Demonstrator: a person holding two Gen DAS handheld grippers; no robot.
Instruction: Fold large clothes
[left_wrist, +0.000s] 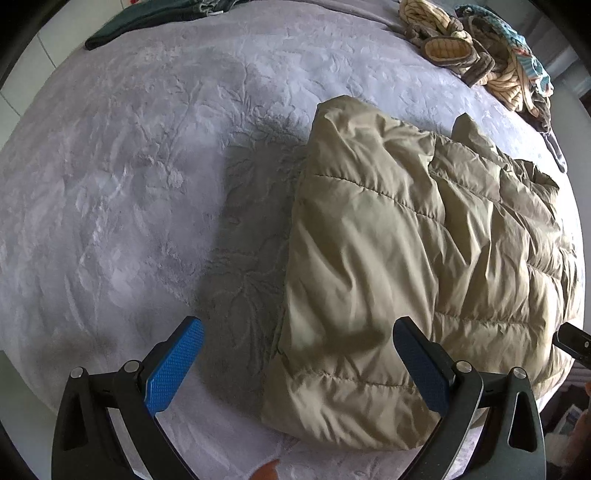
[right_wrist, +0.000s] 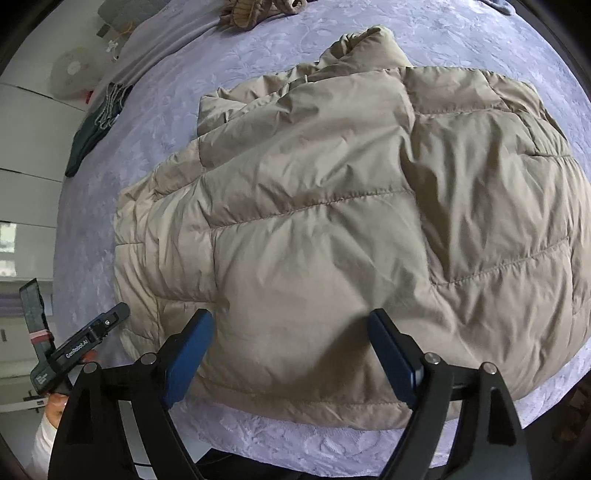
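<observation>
A beige quilted puffer jacket (left_wrist: 406, 258) lies folded into a thick bundle on the lavender bedspread (left_wrist: 129, 184), near the bed's front edge. My left gripper (left_wrist: 298, 325) hangs open above the jacket's left edge. One blue pad (left_wrist: 173, 365) is over bare bedspread, the other over the jacket. In the right wrist view the jacket (right_wrist: 332, 203) fills most of the picture. My right gripper (right_wrist: 290, 317) stands wide open just above its near hem, with puffy fabric showing between the pads and nothing pinched.
A heap of striped cream and teal clothes (left_wrist: 480, 48) sits at the bed's far right. A dark green garment (left_wrist: 147, 18) lies at the far left edge. White cupboard fronts (right_wrist: 26, 166) stand beside the bed. A hand (right_wrist: 55, 406) holds the left tool's black housing (right_wrist: 85, 343).
</observation>
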